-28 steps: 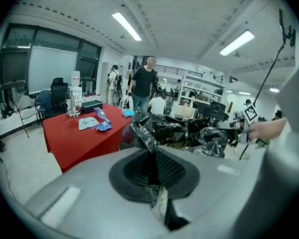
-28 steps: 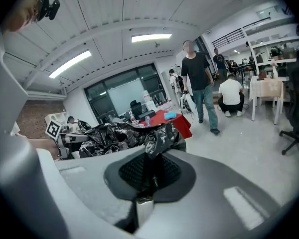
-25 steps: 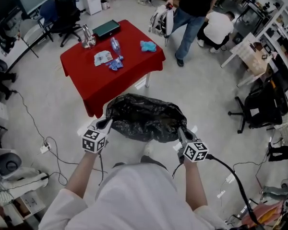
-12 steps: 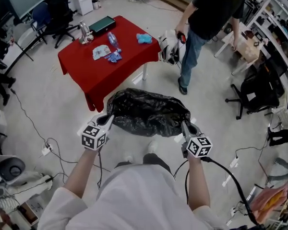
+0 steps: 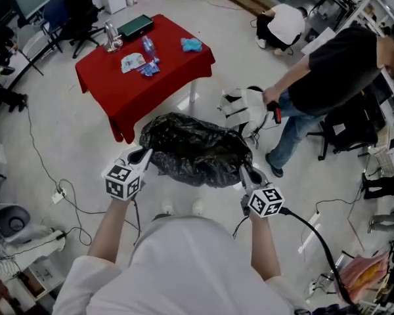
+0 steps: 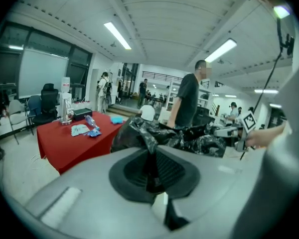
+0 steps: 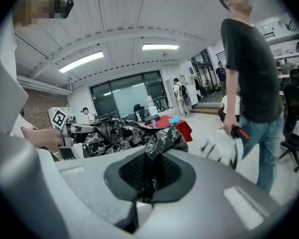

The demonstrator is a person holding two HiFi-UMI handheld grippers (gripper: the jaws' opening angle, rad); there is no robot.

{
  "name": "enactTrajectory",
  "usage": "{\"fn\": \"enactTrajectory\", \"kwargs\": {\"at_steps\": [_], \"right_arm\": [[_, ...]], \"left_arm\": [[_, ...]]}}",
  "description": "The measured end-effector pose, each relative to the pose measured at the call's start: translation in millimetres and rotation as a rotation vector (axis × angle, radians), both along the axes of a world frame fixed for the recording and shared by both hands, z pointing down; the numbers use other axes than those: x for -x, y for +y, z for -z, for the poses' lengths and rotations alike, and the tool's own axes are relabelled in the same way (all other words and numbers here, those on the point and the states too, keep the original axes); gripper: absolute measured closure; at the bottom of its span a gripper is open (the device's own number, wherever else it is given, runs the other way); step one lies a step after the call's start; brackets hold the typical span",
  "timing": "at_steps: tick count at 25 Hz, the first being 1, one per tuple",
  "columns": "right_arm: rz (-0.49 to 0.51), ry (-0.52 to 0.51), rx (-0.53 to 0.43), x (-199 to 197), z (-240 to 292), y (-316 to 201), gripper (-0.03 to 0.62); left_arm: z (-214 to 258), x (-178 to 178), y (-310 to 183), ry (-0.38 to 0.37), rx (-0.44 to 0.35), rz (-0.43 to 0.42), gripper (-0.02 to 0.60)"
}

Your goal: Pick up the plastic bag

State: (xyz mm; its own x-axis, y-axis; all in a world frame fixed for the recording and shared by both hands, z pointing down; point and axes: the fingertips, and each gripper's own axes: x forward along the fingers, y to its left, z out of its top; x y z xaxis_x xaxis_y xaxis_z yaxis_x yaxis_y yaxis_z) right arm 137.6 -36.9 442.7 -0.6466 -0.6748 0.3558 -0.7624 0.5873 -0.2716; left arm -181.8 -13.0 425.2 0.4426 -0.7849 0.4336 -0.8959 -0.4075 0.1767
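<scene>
A black plastic bag (image 5: 196,151) hangs in the air between my two grippers, stretched wide above the floor. My left gripper (image 5: 144,155) is shut on the bag's left edge; in the left gripper view a pinch of the bag (image 6: 148,142) sits between the closed jaws. My right gripper (image 5: 245,171) is shut on the bag's right edge, and the right gripper view shows crumpled black film (image 7: 162,139) clamped in its jaws. The left gripper (image 7: 65,128) is also seen across the bag there.
A table with a red cloth (image 5: 141,77) stands beyond the bag, bearing a bottle, packets and a blue cloth. A person in a black shirt (image 5: 328,77) carrying a white backpack (image 5: 244,107) stands close at the right. Cables (image 5: 65,195) lie on the floor at left.
Both grippers have carried the bag away from the red table. The person in black has walked round from behind the table to the right side of the bag.
</scene>
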Motion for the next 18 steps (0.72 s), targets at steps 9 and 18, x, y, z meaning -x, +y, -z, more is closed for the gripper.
{"fn": "enactTrajectory", "kwargs": {"at_steps": [9,18], "right_arm": [[0.018,-0.018,-0.017,-14.8,4.4,2.7,0.592],[0.009,-0.027,-0.031,-18.3,7.6,-16.2,0.592]], "left_arm": [[-3.0,-18.5,3.6,-0.001,0.002,0.004,0.575],[-0.6,-21.4,-4.4,-0.004,-0.001,-0.014,0.575]]}}
